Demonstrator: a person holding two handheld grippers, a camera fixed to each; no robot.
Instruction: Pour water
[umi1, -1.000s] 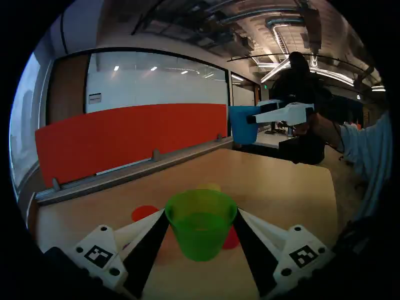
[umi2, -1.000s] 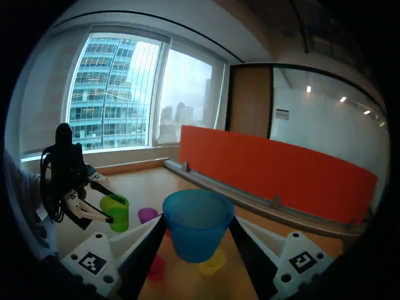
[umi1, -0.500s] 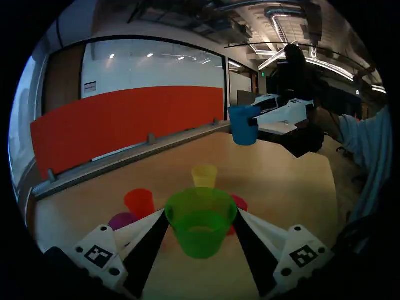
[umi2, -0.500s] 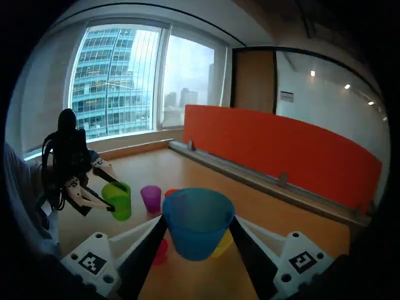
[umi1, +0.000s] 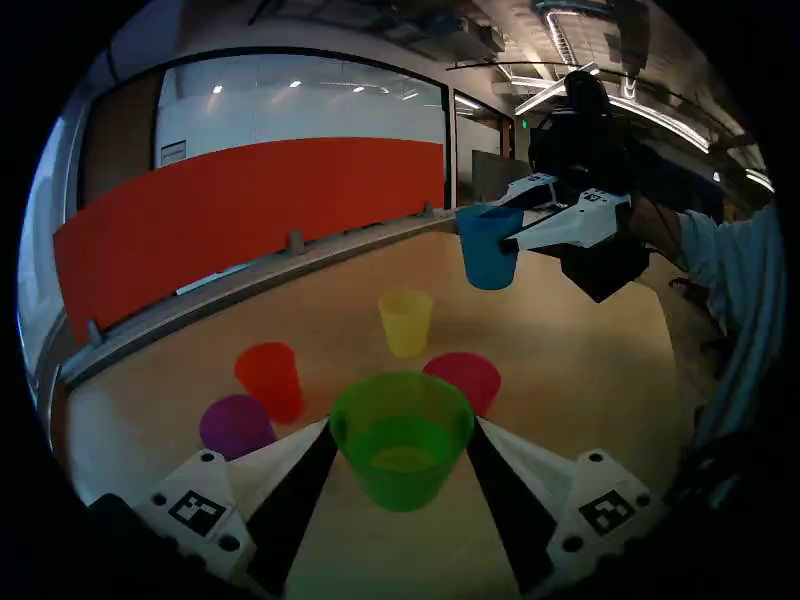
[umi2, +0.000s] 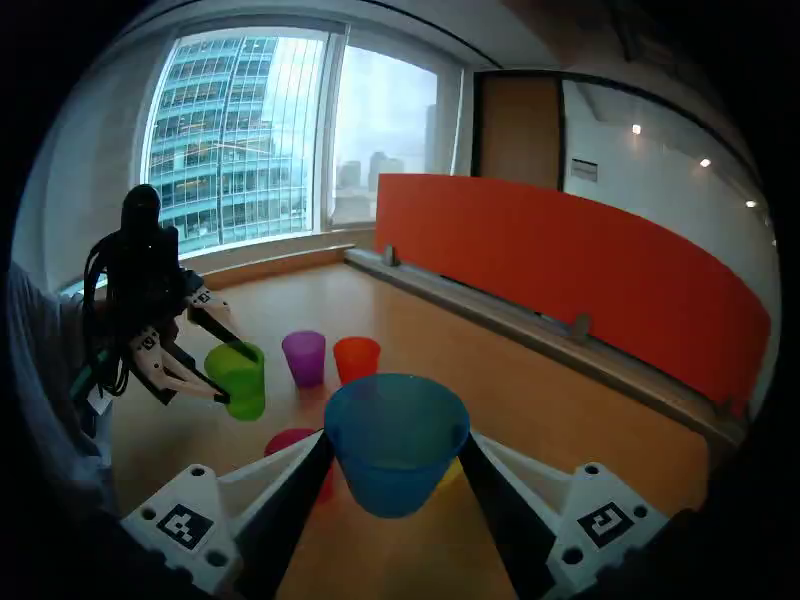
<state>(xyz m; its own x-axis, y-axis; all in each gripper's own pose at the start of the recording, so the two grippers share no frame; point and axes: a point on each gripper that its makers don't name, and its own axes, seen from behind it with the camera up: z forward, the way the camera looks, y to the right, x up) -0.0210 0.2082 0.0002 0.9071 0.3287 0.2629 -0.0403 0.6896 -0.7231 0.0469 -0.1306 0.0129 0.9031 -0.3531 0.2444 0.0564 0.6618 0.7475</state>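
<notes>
My left gripper (umi1: 402, 450) is shut on a translucent green cup (umi1: 401, 437), held upright above the wooden table (umi1: 560, 340); liquid shows in its bottom. In the right gripper view the same green cup (umi2: 238, 378) hangs at the left in the left gripper (umi2: 226, 374). My right gripper (umi2: 397, 455) is shut on a blue cup (umi2: 396, 440), also upright and held in the air. The left gripper view shows that blue cup (umi1: 487, 245) at the upper right in the right gripper (umi1: 500, 240), apart from the green cup.
On the table stand a yellow cup (umi1: 406, 320), a red cup (umi1: 270, 379), a purple cup (umi1: 236, 426) and a pink cup (umi1: 462, 378). An orange partition (umi1: 240, 215) runs along the far table edge. A person's sleeve (umi1: 735, 270) is at the right.
Both views have tilted downward, so the cups on the table now show in full. The blue cup has come lower and nearer the table. Both grips are unchanged.
</notes>
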